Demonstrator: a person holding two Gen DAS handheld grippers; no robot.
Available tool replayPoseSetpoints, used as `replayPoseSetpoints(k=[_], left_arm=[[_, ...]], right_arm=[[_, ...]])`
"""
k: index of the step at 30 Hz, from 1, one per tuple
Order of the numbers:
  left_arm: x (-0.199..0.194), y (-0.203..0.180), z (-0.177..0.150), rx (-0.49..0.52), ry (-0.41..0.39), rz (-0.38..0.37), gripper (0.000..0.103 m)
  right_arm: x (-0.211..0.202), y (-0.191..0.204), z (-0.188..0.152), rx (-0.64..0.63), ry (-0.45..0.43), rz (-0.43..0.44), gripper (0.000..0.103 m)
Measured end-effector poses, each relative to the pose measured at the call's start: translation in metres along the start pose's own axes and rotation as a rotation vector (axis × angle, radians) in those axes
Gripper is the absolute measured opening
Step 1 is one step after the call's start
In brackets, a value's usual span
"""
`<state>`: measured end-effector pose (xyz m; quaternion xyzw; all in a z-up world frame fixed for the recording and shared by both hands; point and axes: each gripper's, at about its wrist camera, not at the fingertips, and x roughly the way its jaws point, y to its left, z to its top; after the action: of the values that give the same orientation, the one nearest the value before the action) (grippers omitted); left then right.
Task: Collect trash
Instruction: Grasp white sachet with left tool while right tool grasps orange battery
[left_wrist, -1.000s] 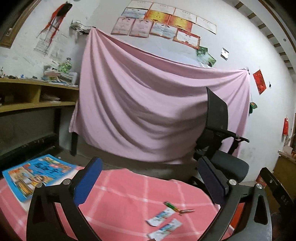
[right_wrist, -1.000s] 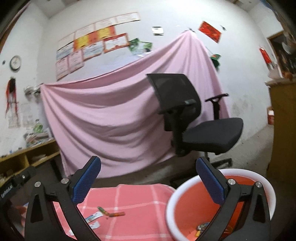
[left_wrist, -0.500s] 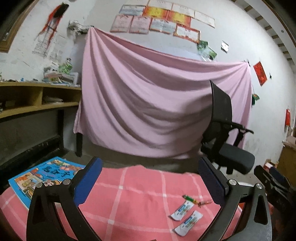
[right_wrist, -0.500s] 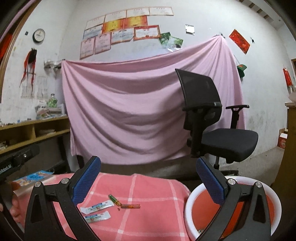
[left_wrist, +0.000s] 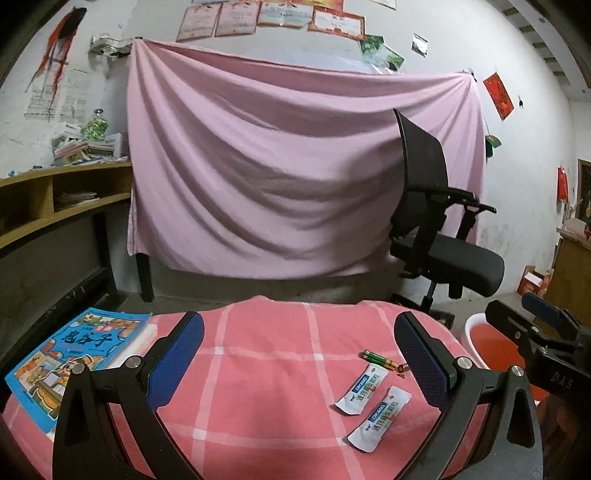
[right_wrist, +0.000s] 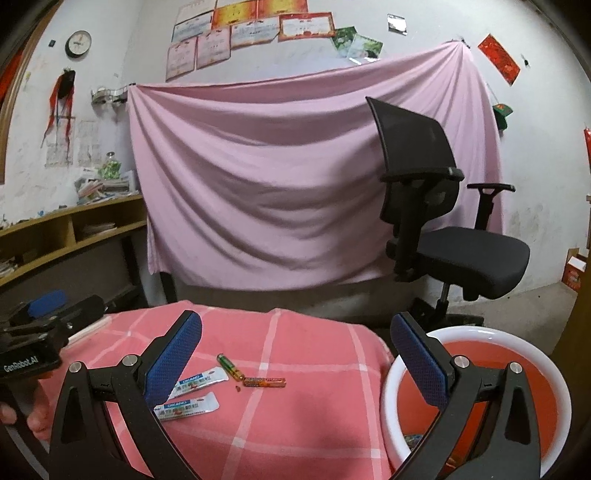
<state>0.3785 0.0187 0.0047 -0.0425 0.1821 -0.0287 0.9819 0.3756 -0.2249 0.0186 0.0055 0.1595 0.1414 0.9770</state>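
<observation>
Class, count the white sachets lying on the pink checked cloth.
2. One sachet lies beside the green battery; the other sachet lies just nearer the camera. None appear hidden.

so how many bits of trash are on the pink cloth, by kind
white sachets: 2
green battery: 1
orange wrapper stick: 1
total: 4 (plus a tiny red scrap, too small to identify)
</observation>
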Motion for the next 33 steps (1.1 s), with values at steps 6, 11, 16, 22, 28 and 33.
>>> replayPoseSetpoints(k=[6,11,16,22,28,33], left_arm=[[0.019,0.001,0.001,-0.016,0.094,-0.022,0.1],[0.047,-0.005,-0.002,-0.007,0.238,-0.062,0.097],[0.073,-0.025,-0.01,0.063,0.369,-0.091,0.071],[0.093,-0.047,-0.023,0.142,0.493,-0.137,0.053],[0.101,-0.059,-0.029,0.179,0.542,-0.134,0.031],[0.099,-0.05,-0.028,0.131,0.537,-0.126,0.019]], right_arm=[[0.024,-0.005,-0.002,0.023,0.124,0.025,0.077],[0.043,-0.009,-0.008,0.058,0.239,0.045,0.074],[0.056,-0.01,-0.014,0.085,0.327,0.068,0.074],[0.058,-0.004,-0.016,0.067,0.356,0.06,0.074],[0.065,-0.005,-0.017,0.064,0.389,0.047,0.069],[0.074,-0.006,-0.021,0.068,0.438,0.059,0.056]])
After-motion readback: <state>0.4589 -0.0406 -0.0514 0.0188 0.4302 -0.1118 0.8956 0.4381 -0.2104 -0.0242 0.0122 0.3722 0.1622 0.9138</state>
